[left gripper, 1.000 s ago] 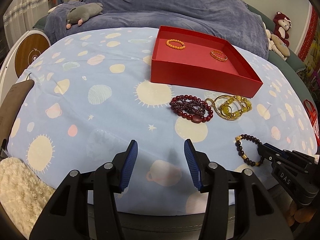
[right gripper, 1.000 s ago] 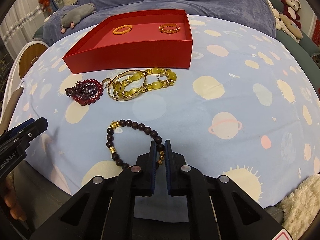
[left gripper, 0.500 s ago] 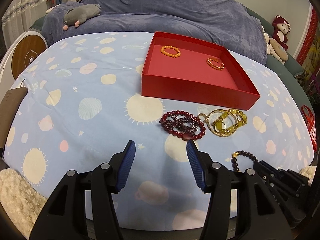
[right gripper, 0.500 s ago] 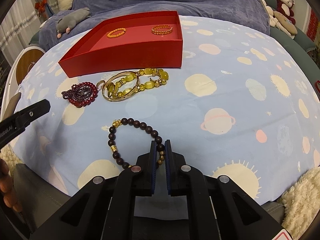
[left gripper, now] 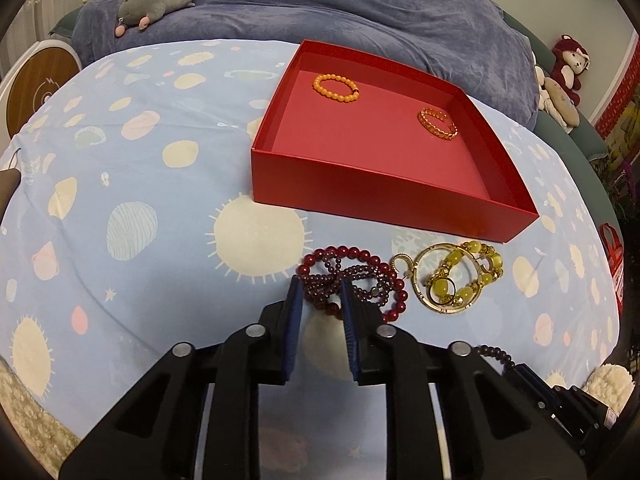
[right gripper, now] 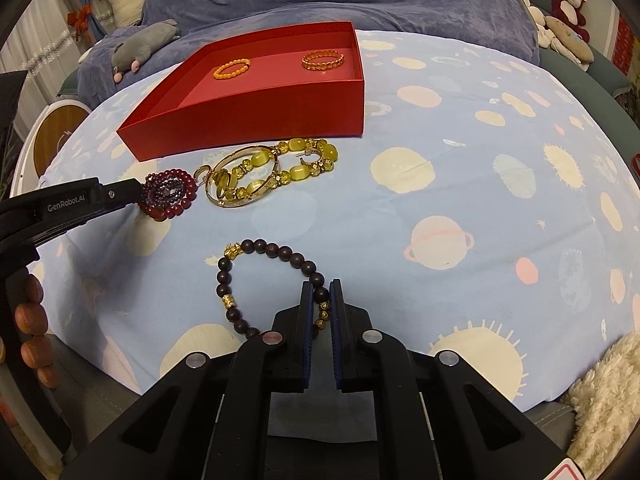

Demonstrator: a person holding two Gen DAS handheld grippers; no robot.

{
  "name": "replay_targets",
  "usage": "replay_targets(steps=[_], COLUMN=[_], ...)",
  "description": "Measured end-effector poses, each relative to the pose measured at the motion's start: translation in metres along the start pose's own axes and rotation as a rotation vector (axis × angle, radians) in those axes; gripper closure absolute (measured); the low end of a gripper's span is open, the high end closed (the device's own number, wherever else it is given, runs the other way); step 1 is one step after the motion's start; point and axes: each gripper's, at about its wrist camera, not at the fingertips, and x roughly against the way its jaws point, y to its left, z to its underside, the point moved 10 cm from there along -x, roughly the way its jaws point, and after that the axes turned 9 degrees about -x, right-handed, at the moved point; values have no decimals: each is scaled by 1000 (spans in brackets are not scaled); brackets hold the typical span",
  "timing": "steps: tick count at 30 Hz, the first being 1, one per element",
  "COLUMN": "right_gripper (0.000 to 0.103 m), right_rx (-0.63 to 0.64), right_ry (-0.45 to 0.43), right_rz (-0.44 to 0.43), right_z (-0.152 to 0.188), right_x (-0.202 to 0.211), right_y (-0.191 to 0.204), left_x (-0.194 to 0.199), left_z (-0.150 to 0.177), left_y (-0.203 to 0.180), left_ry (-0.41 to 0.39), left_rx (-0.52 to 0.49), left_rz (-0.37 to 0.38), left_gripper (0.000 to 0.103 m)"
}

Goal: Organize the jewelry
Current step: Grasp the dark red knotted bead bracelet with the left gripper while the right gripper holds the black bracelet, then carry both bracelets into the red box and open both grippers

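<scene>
A red box (left gripper: 360,196) on the patterned blue cloth holds an orange bead bracelet (left gripper: 335,87) and a gold chain bracelet (left gripper: 438,123). In front of it lie a dark red bead bracelet (left gripper: 360,276) and a yellow bead bracelet with a gold bangle (left gripper: 456,278). My left gripper (left gripper: 320,286) is closing, its pads against the red bracelet's near strands. In the right wrist view it reaches that bracelet (right gripper: 170,194) from the left. My right gripper (right gripper: 321,286) is shut on a dark brown bead bracelet (right gripper: 256,268) that rests on the cloth.
A blue blanket and a grey plush mouse (left gripper: 156,0) lie behind the box. More plush toys (right gripper: 564,4) sit at the far right. A fluffy cream fabric (right gripper: 604,400) lies at the near right edge. A hand with a wooden bead bracelet (right gripper: 32,320) shows at the left.
My left gripper has moved forward to the dark red bracelet and its jaws have narrowed from wide apart onto the strands. The right gripper has kept still on the brown bracelet.
</scene>
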Motion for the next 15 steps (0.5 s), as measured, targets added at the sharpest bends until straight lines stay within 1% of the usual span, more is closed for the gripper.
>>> replay_targets(steps=[1,3,5,9,15], right_gripper=[95,95,95,95,95], right_rx=[-2,5,22,44,52], right_ry=[3,3,-8,-21,-13], right_rz=[-6,-12,-16,-32,-49], right_z=[0,-1,-3,-6,-2], right_x=[0,1,4,11,15], right_y=[1,5,10,19,26], left_x=[-1,-1,2,11,27], left_z=[1,1,0,8,26], left_y=[-1,-3,-5,-8,-6], left_ry=[2,-4,-16,-25,-26], left_rx=[-9,-36,-63,-78,-64], left_rz=[2,-4,-13,-7,1], left_gripper=[91,94,100,100,100])
